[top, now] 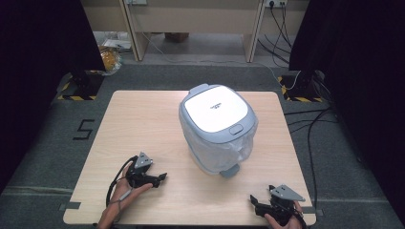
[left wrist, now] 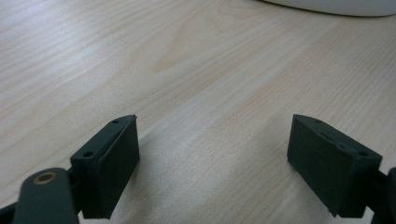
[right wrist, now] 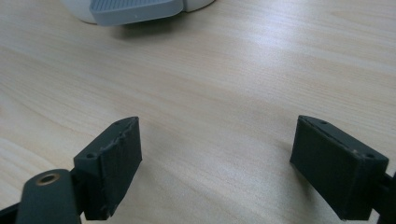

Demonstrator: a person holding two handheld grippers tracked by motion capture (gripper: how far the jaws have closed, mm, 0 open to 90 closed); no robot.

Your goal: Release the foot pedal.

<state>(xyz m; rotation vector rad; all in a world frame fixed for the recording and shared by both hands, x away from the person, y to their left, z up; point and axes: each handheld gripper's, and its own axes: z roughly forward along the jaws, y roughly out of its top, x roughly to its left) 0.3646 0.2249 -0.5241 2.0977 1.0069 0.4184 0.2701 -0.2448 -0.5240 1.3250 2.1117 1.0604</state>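
From the high view, a white pedal bin (top: 218, 128) with a grey-rimmed lid stands a little toward one o'clock from the middle of the wooden table (top: 143, 124). A clear liner bag hangs out around its body, and its grey foot pedal (top: 229, 170) pokes out at the bin's six o'clock. The left gripper (top: 160, 178) rests near the table's seven o'clock, held in a hand (top: 128, 190), with its tips aimed toward three o'clock and well apart from the bin. The right gripper (top: 253, 200) lies at the table's five o'clock edge, tips pointing toward nine o'clock, also apart from the bin and gripping nothing.

In the left gripper view, the two black jaws stand wide apart above bare wood, with nothing between them. The left gripper (left wrist: 215, 158) sits low over the table, and the pale curved base of the bin (left wrist: 336, 5) shows at one o'clock at the top edge.

In the right gripper view, the right gripper (right wrist: 217, 163) has its jaws spread just as wide, empty, over the wood grain. The pedal (right wrist: 135, 9) and the bin's white base lie at eleven o'clock, well beyond the jaw tips.
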